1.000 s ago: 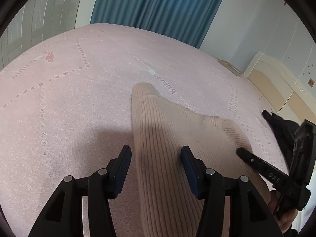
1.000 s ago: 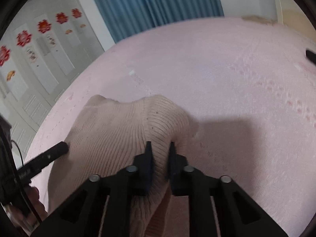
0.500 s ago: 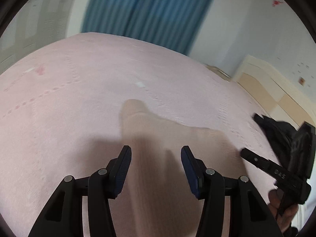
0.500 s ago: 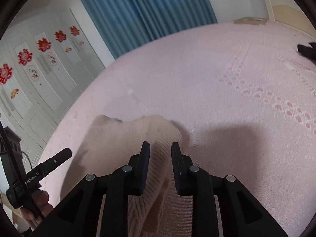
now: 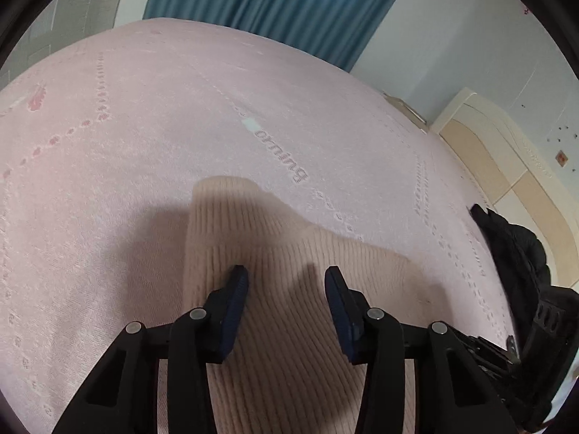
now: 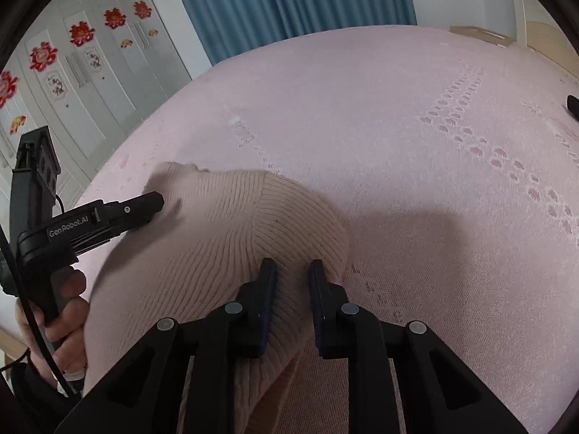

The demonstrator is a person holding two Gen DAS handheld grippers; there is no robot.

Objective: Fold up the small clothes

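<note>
A beige ribbed knit sweater (image 5: 289, 282) lies on the pink bedspread (image 5: 144, 126); it also shows in the right wrist view (image 6: 217, 238). My left gripper (image 5: 286, 280) is open just above the sweater, its jaws straddling the knit without gripping it. In the right wrist view the left gripper's finger (image 6: 134, 206) rests over the sweater's far left part. My right gripper (image 6: 292, 271) has its jaws partly open, with a fold of the sweater's right edge between them; the pads stand apart from the fabric.
A black garment (image 5: 517, 253) lies at the bed's right side next to a cream headboard (image 5: 506, 152). Blue curtains (image 6: 289, 0) hang behind the bed. White wardrobe doors (image 6: 72, 72) with red flower stickers stand to the left.
The right gripper's jaws, shut on the sweater fold a second ago, have opened. The left gripper has shifted over the sweater, staying open.
</note>
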